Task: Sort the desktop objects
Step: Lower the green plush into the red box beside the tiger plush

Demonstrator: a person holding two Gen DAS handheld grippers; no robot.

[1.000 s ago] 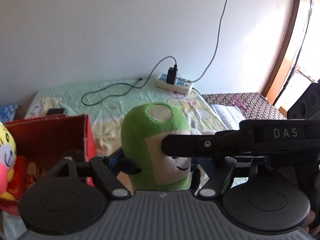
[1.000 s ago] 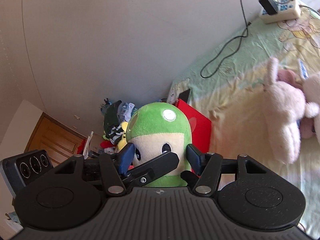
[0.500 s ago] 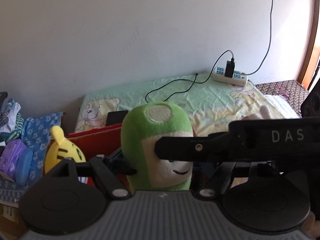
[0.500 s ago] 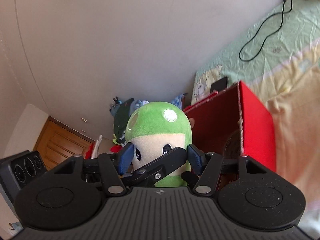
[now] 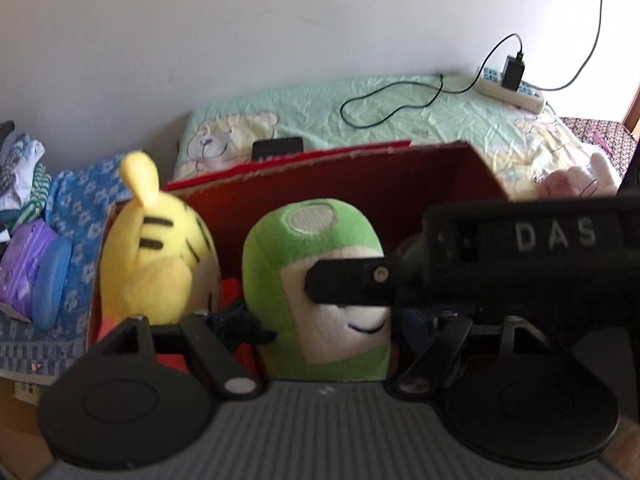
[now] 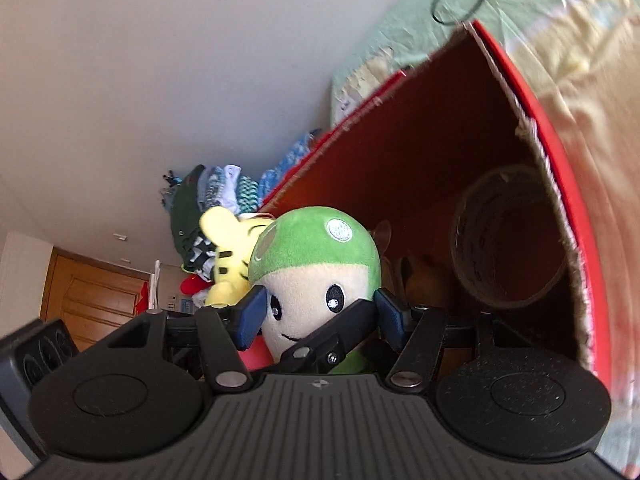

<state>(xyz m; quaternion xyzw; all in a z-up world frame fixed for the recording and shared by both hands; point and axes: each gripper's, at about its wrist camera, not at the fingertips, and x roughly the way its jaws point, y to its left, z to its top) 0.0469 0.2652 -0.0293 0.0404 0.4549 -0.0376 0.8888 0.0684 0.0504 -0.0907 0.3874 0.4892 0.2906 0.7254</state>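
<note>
Both grippers are shut on a green plush toy (image 5: 320,280) with a cream face. My left gripper (image 5: 324,332) pinches its sides; my right gripper (image 6: 320,320) clamps its head (image 6: 316,256) between blue pads (image 6: 250,316). The right gripper's black finger (image 5: 352,284) crosses the toy's face in the left wrist view. The toy hangs over the open red box (image 5: 400,184), also in the right wrist view (image 6: 560,184). A yellow striped plush (image 5: 160,264) stands in the box beside it, also in the right wrist view (image 6: 232,260).
A round cardboard tube (image 6: 508,240) lies inside the box. The box sits on a bed with a pale green sheet (image 5: 400,120). A power strip (image 5: 516,88) and a black cable (image 5: 392,100) lie by the wall. A pink plush (image 5: 576,176) lies right. Folded clothes (image 5: 24,168) are at left.
Both grippers carried the green plush left and down over the red box. The box interior and the yellow plush now fill both views. The grip is unchanged.
</note>
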